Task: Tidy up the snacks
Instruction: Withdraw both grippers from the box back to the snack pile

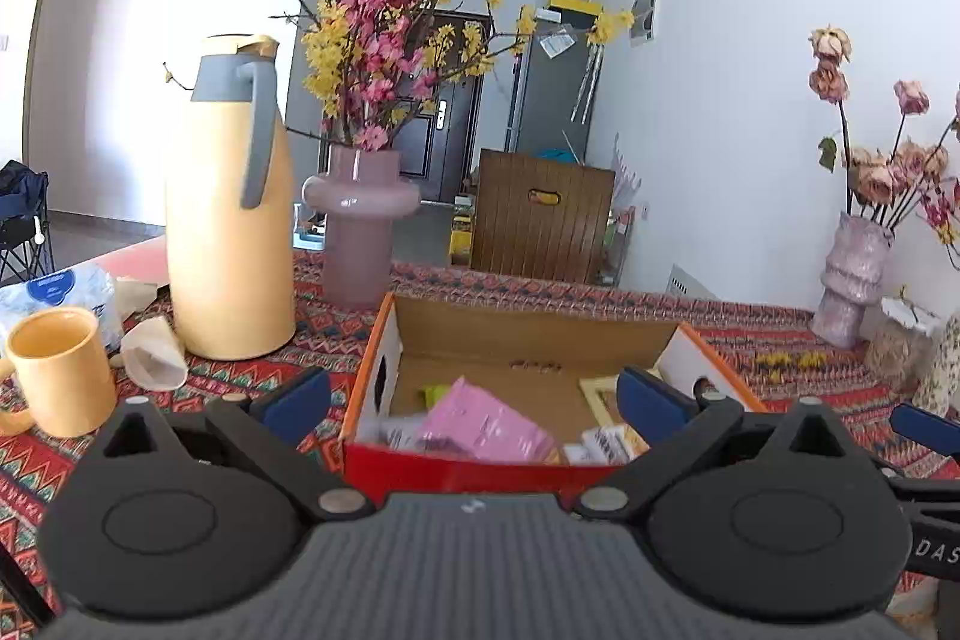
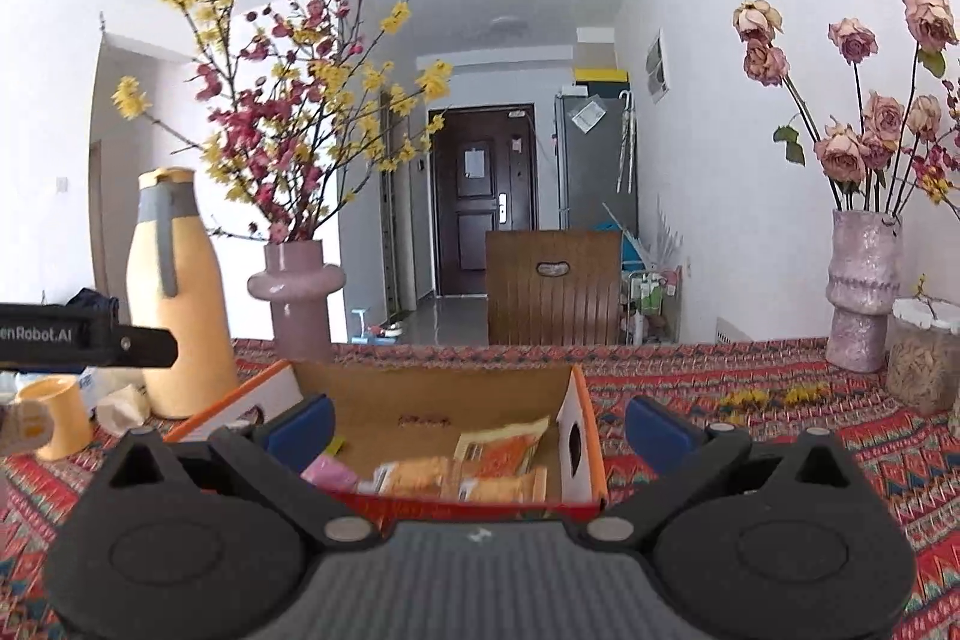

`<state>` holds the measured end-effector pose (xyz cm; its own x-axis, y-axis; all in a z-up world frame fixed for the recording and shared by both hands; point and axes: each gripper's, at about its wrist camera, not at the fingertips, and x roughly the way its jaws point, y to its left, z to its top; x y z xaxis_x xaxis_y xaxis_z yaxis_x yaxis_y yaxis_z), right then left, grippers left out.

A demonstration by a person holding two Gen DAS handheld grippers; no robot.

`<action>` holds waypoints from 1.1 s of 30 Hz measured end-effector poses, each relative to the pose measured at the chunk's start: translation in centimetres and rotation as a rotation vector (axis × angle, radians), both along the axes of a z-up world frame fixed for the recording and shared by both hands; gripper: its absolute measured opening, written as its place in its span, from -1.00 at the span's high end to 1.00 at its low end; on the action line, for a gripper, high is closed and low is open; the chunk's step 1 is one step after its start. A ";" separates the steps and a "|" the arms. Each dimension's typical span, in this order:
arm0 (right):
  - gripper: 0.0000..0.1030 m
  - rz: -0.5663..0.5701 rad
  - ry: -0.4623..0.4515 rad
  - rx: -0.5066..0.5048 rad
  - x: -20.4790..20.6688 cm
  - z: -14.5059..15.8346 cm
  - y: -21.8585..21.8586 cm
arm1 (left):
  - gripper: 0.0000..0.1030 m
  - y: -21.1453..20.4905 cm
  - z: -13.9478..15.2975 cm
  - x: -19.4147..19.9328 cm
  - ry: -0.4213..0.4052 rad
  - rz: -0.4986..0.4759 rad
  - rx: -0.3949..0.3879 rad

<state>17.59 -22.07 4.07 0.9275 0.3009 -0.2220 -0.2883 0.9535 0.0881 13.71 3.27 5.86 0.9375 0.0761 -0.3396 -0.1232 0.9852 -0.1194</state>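
Both claws, left (image 1: 474,397) and right (image 2: 480,427), hang spread and empty at lower centre; reaching in could snag the box (image 1: 474,472) wall.

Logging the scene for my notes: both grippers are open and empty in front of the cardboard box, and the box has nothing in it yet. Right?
Not quite: the cardboard box already holds snacks. The left wrist view shows a pink packet inside; the right wrist view shows orange packets. The left gripper and right gripper are indeed open and empty.

Home, flower vase (image 1: 359,220), front door (image 2: 483,208)
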 end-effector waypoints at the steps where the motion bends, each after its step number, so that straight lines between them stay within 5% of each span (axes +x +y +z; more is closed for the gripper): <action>1: -1.00 0.003 0.007 -0.001 -0.5 -0.2 0.0 | -1.00 0.0 -0.3 -0.3 0.004 0.000 0.003; 12: -1.00 0.021 0.125 -0.015 -4.4 -3.6 -0.7 | -1.00 1.3 -3.9 -3.3 0.082 0.033 0.030; 22: -1.00 0.015 0.173 -0.011 -6.3 -5.6 -1.4 | -1.00 1.5 -6.3 -4.7 0.065 0.047 0.083; 33: -1.00 -0.017 0.216 -0.053 -5.3 -6.2 -0.9 | -1.00 1.9 -8.0 -3.6 0.074 0.026 0.073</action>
<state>12.31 -22.95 -2.11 0.8618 0.2680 -0.4308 -0.2515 0.9631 0.0959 10.13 5.18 -2.18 0.9073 0.1274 -0.4007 -0.1550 0.9872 -0.0370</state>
